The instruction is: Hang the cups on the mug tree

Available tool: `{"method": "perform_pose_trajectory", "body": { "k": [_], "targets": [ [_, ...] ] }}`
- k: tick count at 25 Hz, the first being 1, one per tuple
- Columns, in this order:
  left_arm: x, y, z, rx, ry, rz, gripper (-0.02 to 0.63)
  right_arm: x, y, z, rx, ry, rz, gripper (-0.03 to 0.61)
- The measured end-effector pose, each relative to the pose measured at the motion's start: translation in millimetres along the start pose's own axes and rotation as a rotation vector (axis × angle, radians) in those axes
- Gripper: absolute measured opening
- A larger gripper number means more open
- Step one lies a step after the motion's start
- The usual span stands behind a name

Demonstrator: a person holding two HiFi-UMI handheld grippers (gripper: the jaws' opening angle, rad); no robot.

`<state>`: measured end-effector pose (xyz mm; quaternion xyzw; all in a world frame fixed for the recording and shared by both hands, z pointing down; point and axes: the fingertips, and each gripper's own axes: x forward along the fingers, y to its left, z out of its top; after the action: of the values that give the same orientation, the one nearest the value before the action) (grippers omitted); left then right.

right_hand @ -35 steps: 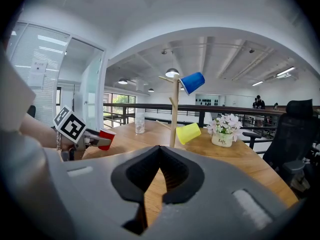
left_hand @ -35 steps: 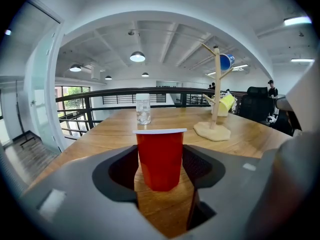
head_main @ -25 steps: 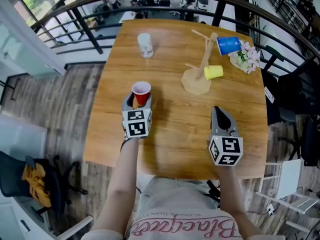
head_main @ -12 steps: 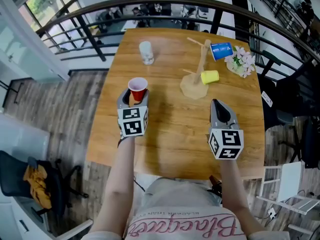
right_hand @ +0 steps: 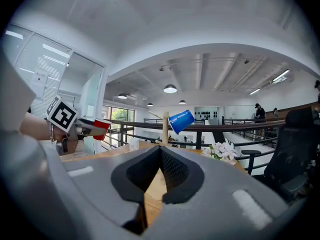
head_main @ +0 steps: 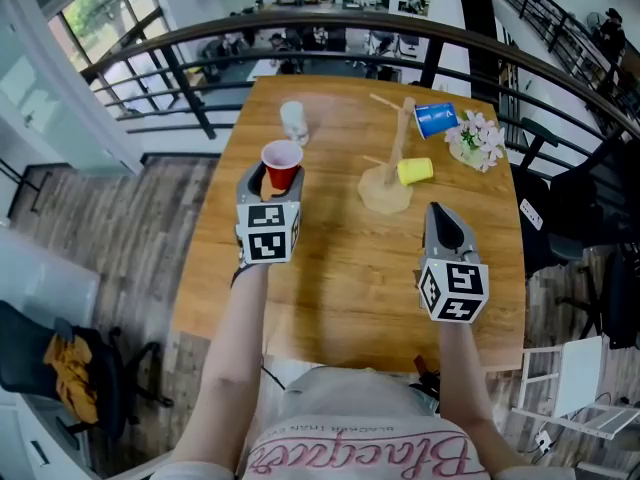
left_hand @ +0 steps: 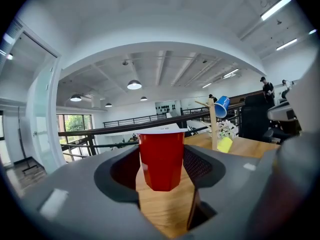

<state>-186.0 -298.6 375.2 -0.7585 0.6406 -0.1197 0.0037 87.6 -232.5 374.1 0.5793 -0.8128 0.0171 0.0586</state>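
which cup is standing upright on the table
The clear cup, far left. The blue cup and yellow cup are tipped sideways at the mug tree; the left gripper holds the red cup.

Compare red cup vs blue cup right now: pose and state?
Pose: the red cup stands upright, mouth up; the blue cup is tipped sideways. State: the red cup is gripped in the left tongs; the blue cup hangs on a peg of the mug tree. Shared: both are plain tapered cups.
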Motion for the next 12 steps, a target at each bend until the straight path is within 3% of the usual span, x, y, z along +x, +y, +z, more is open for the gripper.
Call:
{"method": "perform_pose_trajectory", "body": {
  "k": [6,12],
  "targets": [
    [13,-6,28,0.058,-0.025,-0.017,0.282,2,-11,3,0.013,-0.004,-0.012,0.002],
    [28,-17,46,0.17,-0.027,-0.029,0.282,5,-21,0,0.028,0.002,-0.015,0.002]
  ]
}}
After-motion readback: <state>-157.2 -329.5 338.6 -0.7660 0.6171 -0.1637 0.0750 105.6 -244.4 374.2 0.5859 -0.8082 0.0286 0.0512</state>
